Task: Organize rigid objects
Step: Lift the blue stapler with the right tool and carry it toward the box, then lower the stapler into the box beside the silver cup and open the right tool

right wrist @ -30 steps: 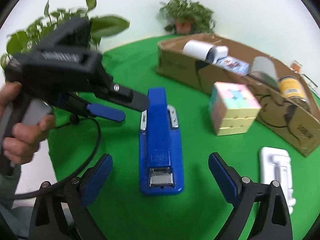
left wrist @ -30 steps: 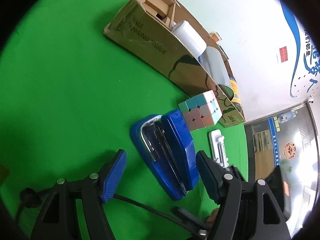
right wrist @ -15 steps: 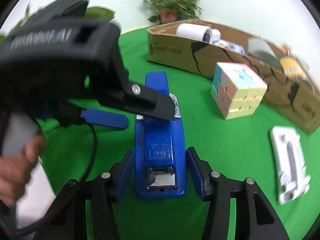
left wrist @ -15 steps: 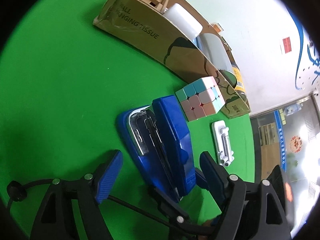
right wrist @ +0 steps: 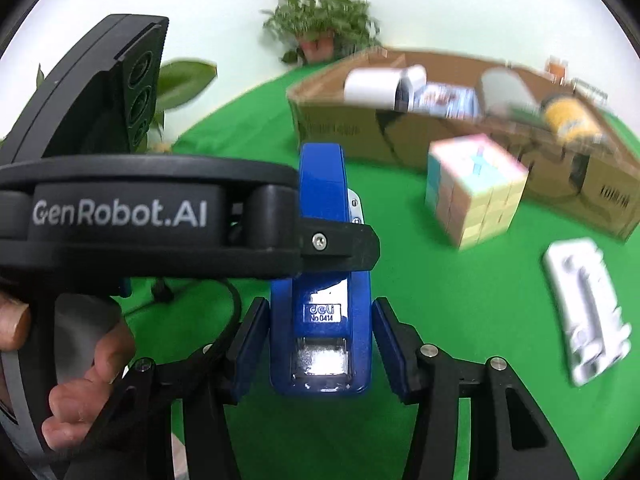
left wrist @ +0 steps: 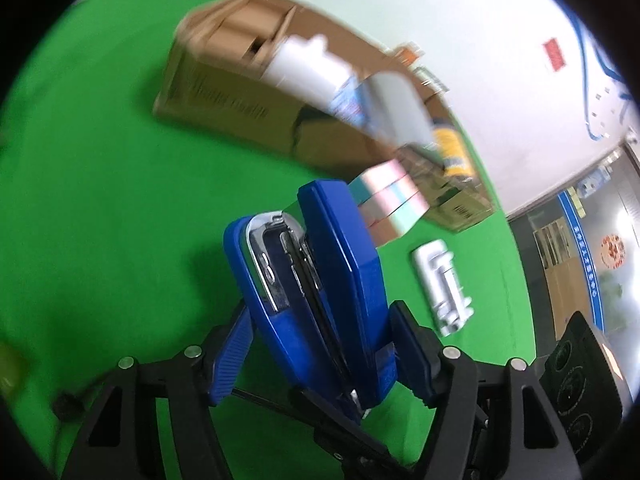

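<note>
Both grippers now flank the blue stapler (right wrist: 320, 280): right gripper (right wrist: 320, 348) fingers clamped on it, left gripper (left wrist: 320, 356) fingers closing around it.

Right gripper (right wrist: 320, 344) went from wide open around the stapler (right wrist: 320, 280) to clamped on its near end, pads against both sides, a second ago to now. Left gripper (left wrist: 320, 344) closed in too: a second ago its pads stood well clear of the stapler; now they sit at top and base, jaws closing. Stapler has come up off the green cloth (left wrist: 100, 200) and now hides part of the cube (left wrist: 390, 208) in the left view. Left gripper body fills more of the right view's left side.
</note>
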`<state>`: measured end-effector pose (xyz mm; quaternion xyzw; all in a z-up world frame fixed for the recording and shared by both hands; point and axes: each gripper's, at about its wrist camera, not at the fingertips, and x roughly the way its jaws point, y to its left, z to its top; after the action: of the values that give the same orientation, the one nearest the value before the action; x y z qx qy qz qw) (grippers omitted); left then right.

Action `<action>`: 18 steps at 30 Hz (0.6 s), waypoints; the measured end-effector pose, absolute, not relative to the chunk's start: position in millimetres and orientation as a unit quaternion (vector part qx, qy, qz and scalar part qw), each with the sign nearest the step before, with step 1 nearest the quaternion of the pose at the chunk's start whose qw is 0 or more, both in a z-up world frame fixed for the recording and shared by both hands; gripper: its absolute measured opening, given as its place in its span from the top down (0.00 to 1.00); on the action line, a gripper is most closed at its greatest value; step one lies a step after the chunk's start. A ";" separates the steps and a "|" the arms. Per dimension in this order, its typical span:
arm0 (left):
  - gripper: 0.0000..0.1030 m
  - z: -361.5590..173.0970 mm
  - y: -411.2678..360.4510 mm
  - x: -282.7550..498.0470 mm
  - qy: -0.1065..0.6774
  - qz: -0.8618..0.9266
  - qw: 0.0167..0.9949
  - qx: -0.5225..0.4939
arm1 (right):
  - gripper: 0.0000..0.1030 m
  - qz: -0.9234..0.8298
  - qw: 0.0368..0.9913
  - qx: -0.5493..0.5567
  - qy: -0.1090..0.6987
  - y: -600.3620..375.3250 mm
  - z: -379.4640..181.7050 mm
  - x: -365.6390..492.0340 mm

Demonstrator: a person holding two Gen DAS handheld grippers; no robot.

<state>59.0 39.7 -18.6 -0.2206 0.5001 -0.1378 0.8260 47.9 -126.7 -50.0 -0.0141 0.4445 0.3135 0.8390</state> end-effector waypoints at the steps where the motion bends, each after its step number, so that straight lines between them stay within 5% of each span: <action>1: 0.37 -9.7 37.1 62.0 0.491 -0.144 0.833 -0.210 | 0.51 0.310 0.845 -0.015 0.436 -126.8 -45.5 52.4; 12: 0.38 62.6 29.2 145.1 0.432 -0.206 0.861 -0.174 | 0.51 0.254 0.896 -0.011 0.363 -125.7 27.3 124.7; 18: 0.38 51.9 27.9 222.3 0.475 -0.243 0.826 -0.179 | 0.51 0.216 0.885 0.017 0.412 -124.7 32.7 195.6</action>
<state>222.3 27.9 51.9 -0.1789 0.4754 -0.2431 0.8264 195.6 -124.7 32.7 0.0172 0.4121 0.2158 0.8851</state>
